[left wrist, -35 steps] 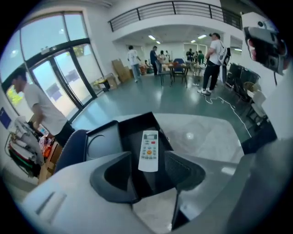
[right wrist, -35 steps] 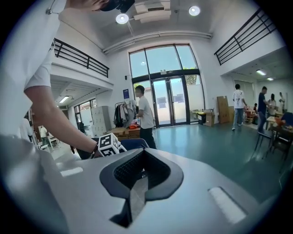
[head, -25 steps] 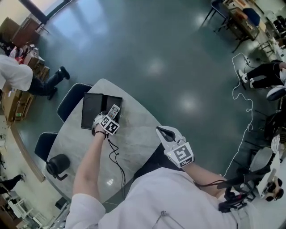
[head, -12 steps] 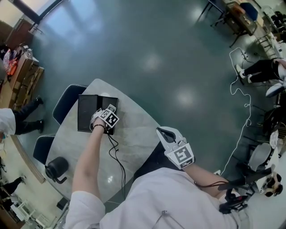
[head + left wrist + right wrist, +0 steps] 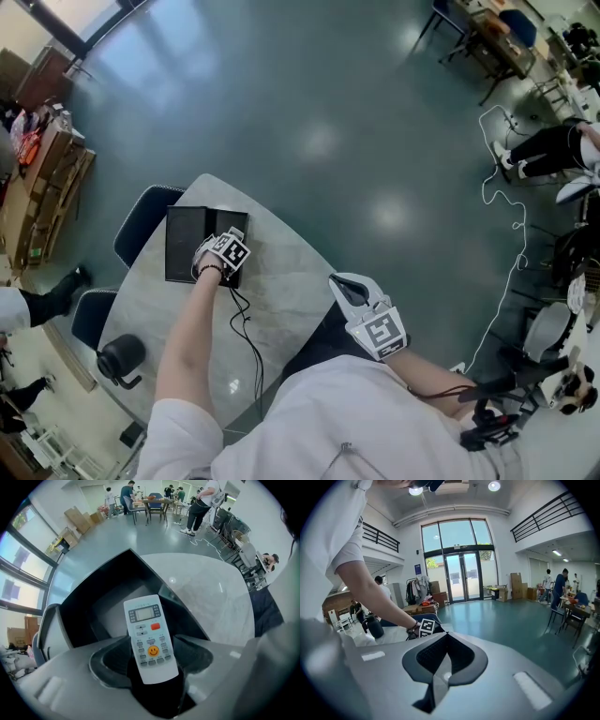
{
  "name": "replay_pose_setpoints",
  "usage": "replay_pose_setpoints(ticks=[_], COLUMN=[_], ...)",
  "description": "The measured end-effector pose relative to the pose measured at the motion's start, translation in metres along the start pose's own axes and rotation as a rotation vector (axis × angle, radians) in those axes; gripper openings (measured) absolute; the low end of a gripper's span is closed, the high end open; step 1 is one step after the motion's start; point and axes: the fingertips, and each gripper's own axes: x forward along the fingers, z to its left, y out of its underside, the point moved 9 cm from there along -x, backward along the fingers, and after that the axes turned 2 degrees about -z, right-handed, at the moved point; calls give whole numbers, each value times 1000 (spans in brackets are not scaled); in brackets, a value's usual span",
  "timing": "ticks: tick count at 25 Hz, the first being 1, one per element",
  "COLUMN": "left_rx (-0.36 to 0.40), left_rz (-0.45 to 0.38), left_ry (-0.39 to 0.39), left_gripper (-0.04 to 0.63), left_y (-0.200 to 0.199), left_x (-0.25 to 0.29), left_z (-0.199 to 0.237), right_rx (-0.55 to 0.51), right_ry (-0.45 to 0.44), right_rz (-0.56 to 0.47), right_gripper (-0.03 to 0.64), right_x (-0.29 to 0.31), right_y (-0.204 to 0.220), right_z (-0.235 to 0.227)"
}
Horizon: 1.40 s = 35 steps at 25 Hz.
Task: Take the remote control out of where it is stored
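A white remote control (image 5: 146, 625) with a small screen, a red button and a smiley button is clamped between the jaws of my left gripper (image 5: 151, 656), which is shut on its lower end. Below and behind it lies the open black box (image 5: 112, 597) with its grey recess. In the head view the left gripper (image 5: 225, 252) hovers over the right half of that box (image 5: 185, 246). My right gripper (image 5: 354, 290) is shut and holds nothing, off the table's near edge; in its own view its jaws (image 5: 443, 667) are pressed together.
The box lies on a pale marble table (image 5: 281, 281). A black jug (image 5: 120, 356) stands at the table's left end. Two dark chairs (image 5: 141, 220) are pushed in on the far side. A cable (image 5: 246, 333) runs from the left gripper along the table.
The left gripper, with the remote in it, has shifted slightly left over the box. The right gripper has stayed in place. A person at the far left has walked away.
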Motion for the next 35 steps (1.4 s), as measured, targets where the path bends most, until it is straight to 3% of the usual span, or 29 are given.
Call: replay_pose_setpoints(ticks=[7, 12, 16, 24, 29, 35], left_rx=[-51, -128, -246, -418, -583, -806], left_rz=[-76, -177, -327, -696, -943, -1144], left_ry=[-33, -68, -86, -249, -366, -552], left_gripper=[256, 255, 255, 255, 255, 255], left_y=[10, 22, 31, 54, 97, 186], left_x=[-19, -46, -94, -228, -310, -379], left_z=[-14, -17, -31, -75, -132, -195], right_rx=[-18, -36, -65, -160, -225, -298], right_ry=[22, 8, -13, -128, -264, -500], right_rz=[-7, -27, -60, -160, -201, -268], right_gripper=[26, 26, 26, 26, 26, 26], right_x=[-28, -30, -39, -26, 5, 52], right_y=[-4, -10, -19, -58, -87, -137], right_z=[-5, -1, 6, 1, 12, 85])
